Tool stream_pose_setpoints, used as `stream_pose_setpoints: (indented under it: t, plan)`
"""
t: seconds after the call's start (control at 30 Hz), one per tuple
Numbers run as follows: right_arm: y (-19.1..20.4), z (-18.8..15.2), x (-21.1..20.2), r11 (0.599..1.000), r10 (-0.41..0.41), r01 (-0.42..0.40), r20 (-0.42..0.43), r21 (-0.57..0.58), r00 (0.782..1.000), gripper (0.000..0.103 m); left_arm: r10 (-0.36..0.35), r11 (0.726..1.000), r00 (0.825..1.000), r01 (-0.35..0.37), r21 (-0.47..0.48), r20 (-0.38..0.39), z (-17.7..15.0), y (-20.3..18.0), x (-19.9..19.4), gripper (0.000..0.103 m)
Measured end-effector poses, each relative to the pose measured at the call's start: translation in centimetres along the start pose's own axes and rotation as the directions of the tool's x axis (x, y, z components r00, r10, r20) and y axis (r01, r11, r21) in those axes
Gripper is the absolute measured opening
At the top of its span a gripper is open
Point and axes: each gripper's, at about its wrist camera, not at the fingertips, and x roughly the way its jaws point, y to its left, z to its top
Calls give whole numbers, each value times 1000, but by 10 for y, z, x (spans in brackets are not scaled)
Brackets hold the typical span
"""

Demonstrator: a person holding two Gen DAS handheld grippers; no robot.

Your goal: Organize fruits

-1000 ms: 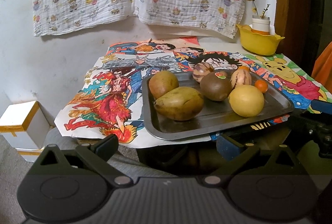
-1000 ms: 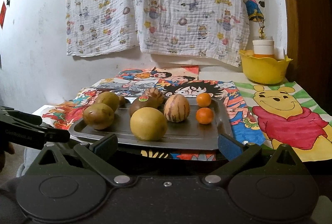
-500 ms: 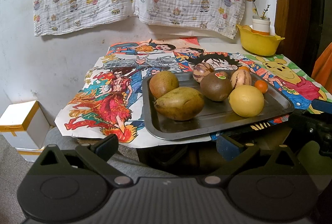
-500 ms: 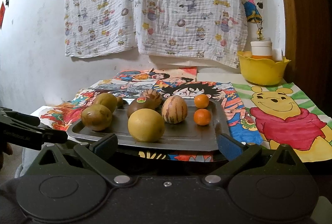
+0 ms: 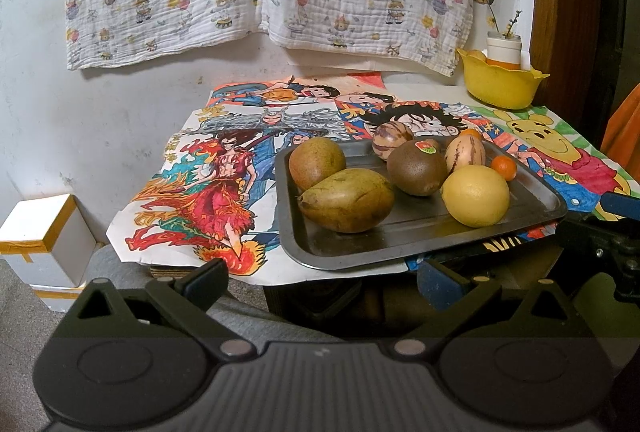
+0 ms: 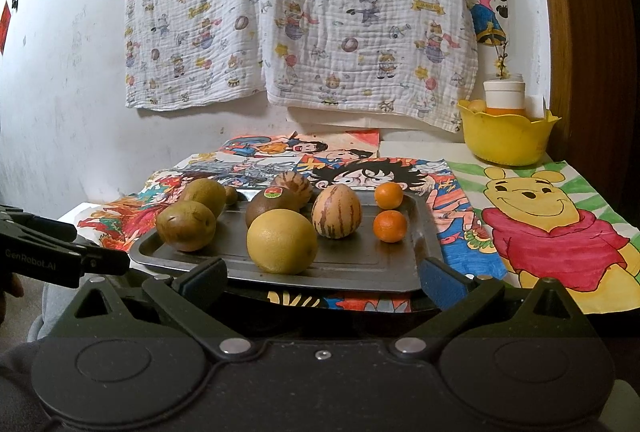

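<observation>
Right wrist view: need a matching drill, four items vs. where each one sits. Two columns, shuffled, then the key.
Items:
1. yellow citrus
2. yellow bowl
3. stickered brown fruit
4. two small oranges

Places:
A. far right corner of the table, off the tray
B. tray's right side, one behind the other
C. tray's front edge, nearest the camera
D. just behind the yellow citrus

Pairs: 1-C, 2-A, 3-D, 4-B
</observation>
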Motion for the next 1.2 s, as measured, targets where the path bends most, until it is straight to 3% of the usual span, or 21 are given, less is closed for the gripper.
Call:
stream_pose_setpoints:
  t: [1.2]
  plan:
    - [1, 0, 0, 1000, 1, -1, 0, -5, 1000, 102, -2, 1000, 1000, 2, -3, 0, -1, 1, 0, 103]
